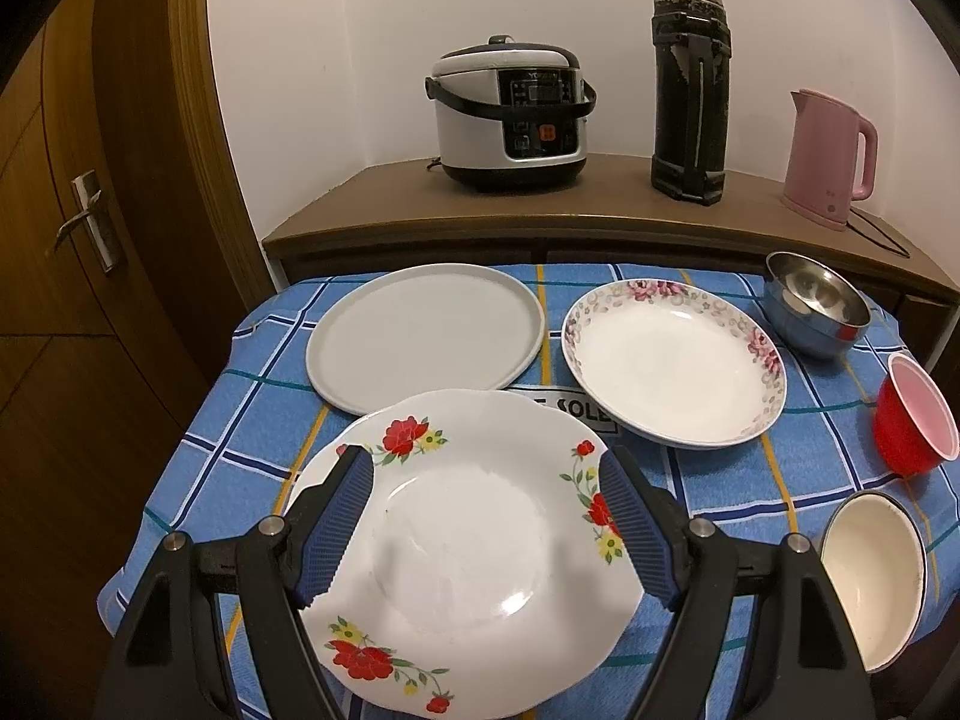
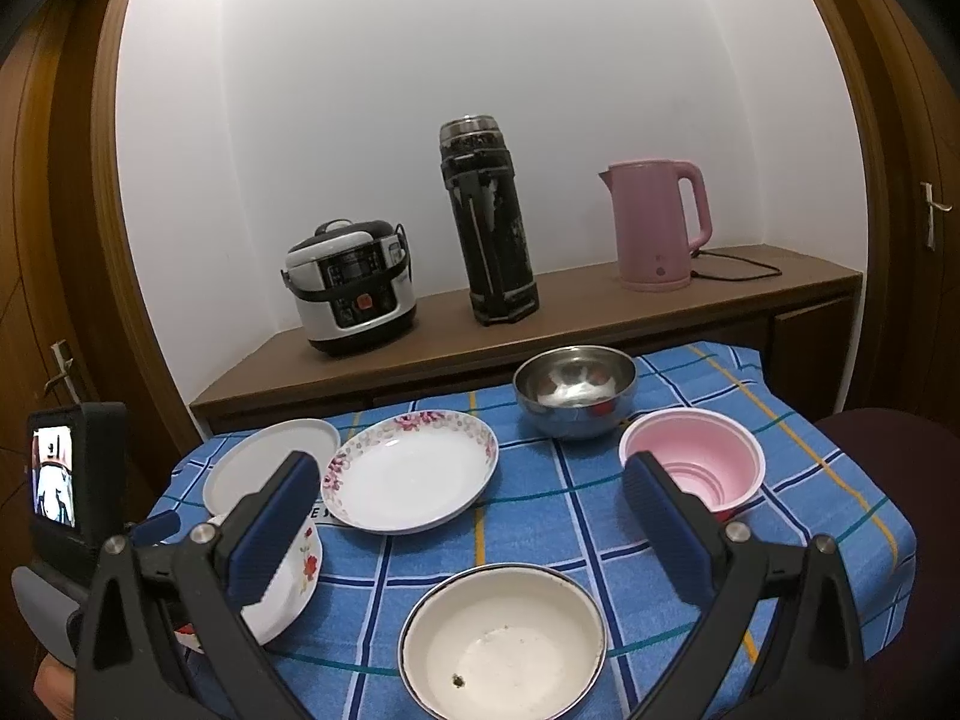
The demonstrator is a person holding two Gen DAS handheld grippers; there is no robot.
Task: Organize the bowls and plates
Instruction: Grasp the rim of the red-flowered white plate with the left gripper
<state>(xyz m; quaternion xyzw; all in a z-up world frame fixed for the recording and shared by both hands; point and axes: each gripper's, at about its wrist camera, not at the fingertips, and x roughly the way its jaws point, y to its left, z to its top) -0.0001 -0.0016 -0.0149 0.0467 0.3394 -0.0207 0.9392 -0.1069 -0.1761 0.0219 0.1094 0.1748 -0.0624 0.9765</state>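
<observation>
In the left wrist view my left gripper (image 1: 480,459) is open, its blue pads spread over a white plate with red flowers (image 1: 462,546) at the table's near left. Behind that plate lie a plain grey plate (image 1: 426,336) and a deep plate with a pink floral rim (image 1: 675,366). On the right are a steel bowl (image 1: 816,312), a red bowl with a pink inside (image 1: 915,414) and a cream enamel bowl (image 1: 870,570). My right gripper (image 2: 471,468) is open above the cream bowl (image 2: 504,642), with the red bowl (image 2: 690,462) by its right finger.
The table wears a blue checked cloth (image 2: 540,528) that drops off at each side. Behind it a wooden shelf (image 1: 600,204) carries a rice cooker (image 1: 510,114), a tall black flask (image 1: 690,96) and a pink kettle (image 1: 831,159) with its cord. A wooden door (image 1: 90,240) stands at the left.
</observation>
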